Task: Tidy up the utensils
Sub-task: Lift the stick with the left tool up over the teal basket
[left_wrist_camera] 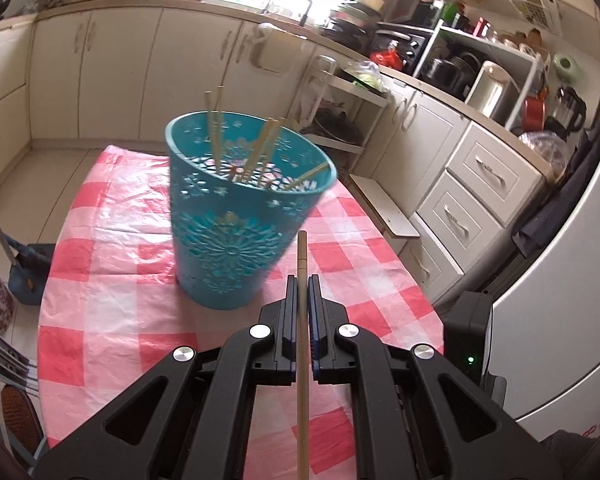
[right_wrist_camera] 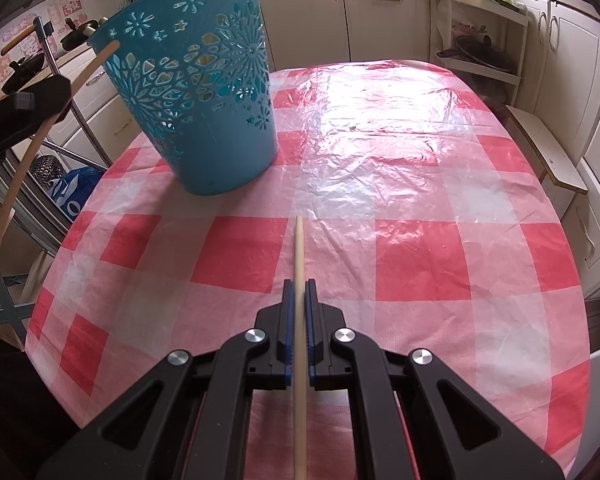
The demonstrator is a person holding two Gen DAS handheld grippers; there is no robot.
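A teal perforated basket (left_wrist_camera: 240, 216) stands on the red-and-white checked table (left_wrist_camera: 112, 264) with several wooden chopsticks (left_wrist_camera: 260, 148) leaning inside it. My left gripper (left_wrist_camera: 302, 280) is shut on a wooden chopstick (left_wrist_camera: 302, 252) that points forward, just right of the basket's lower side. In the right wrist view the basket (right_wrist_camera: 204, 92) stands at the far left of the table (right_wrist_camera: 420, 200). My right gripper (right_wrist_camera: 299, 284) is shut on another wooden chopstick (right_wrist_camera: 299, 248) over the table's near middle. The left gripper (right_wrist_camera: 20, 108) and its chopstick (right_wrist_camera: 24, 152) show at that view's left edge.
Cream kitchen cabinets (left_wrist_camera: 140, 72) and a counter run behind the table. Drawers (left_wrist_camera: 480, 188) and a white fridge (left_wrist_camera: 572, 272) stand to the right. A small wire rack with pans (right_wrist_camera: 480, 40) stands beyond the far table edge. A metal rack (right_wrist_camera: 32, 184) stands left of the table.
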